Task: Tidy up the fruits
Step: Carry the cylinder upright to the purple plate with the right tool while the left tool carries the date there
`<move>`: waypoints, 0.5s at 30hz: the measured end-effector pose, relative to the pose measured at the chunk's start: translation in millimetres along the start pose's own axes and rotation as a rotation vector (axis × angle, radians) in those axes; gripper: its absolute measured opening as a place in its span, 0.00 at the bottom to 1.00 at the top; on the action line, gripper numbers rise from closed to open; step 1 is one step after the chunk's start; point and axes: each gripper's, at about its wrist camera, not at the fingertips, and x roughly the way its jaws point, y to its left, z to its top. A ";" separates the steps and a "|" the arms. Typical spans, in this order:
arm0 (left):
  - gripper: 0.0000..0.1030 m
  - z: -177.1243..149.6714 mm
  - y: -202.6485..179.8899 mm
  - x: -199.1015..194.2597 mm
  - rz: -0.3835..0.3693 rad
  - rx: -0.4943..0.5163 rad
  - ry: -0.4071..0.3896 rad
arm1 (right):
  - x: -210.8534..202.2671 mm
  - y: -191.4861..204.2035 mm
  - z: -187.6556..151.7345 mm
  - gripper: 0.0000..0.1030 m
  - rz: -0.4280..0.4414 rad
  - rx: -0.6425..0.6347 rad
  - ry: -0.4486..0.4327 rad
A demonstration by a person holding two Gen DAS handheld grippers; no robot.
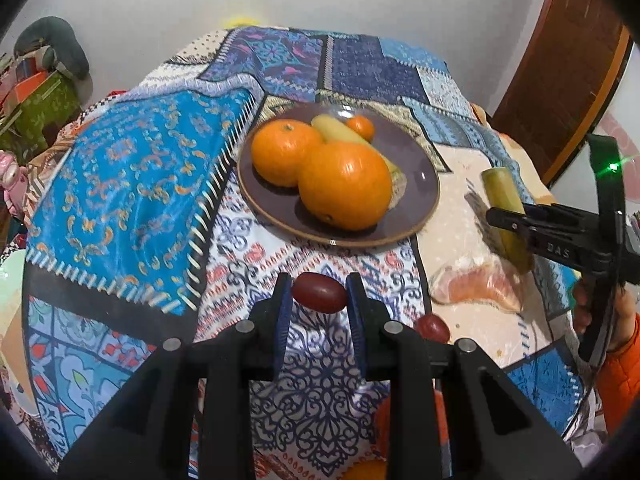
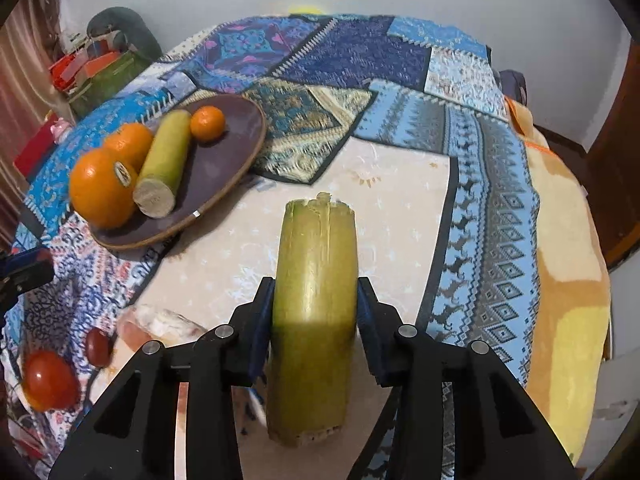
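Note:
My left gripper (image 1: 319,292) is shut on a dark red grape (image 1: 319,293) and holds it above the cloth, in front of the purple plate (image 1: 420,184). The plate holds two big oranges (image 1: 345,184), a small orange (image 1: 361,127) and a green cane piece (image 1: 340,132). My right gripper (image 2: 316,304) is shut on a second green cane piece (image 2: 316,280), held above the table right of the plate (image 2: 224,160). That gripper and cane also show in the left wrist view (image 1: 505,204).
A wrapped citrus segment (image 1: 476,286) and a second grape (image 1: 433,328) lie on the patterned cloth near the front. A red tomato (image 2: 50,378) lies at the front left. Clutter (image 1: 36,88) stands left of the table, a wooden door (image 1: 560,80) right.

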 end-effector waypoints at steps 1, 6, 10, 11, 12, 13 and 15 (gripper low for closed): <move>0.26 2.3 0.9 -0.9 0.002 -0.001 -0.006 | -3.5 1.4 2.1 0.35 0.002 -0.003 -0.013; 0.26 15.0 4.9 -5.8 0.021 -0.002 -0.039 | -21.1 10.8 14.5 0.33 0.014 -0.010 -0.082; 0.26 24.7 8.6 -6.9 0.031 -0.008 -0.062 | -30.6 20.5 24.1 0.33 0.026 -0.020 -0.122; 0.26 26.8 9.2 -6.6 0.034 -0.009 -0.067 | -32.0 23.1 27.1 0.33 0.030 -0.025 -0.131; 0.26 28.8 10.1 -6.1 0.035 -0.011 -0.071 | -32.9 25.1 29.5 0.33 0.034 -0.028 -0.137; 0.26 31.1 11.2 -4.7 0.038 -0.013 -0.075 | -33.5 27.0 32.2 0.33 0.040 -0.031 -0.141; 0.26 35.2 13.3 -0.8 0.045 -0.016 -0.076 | -33.9 28.7 37.7 0.33 0.049 -0.027 -0.152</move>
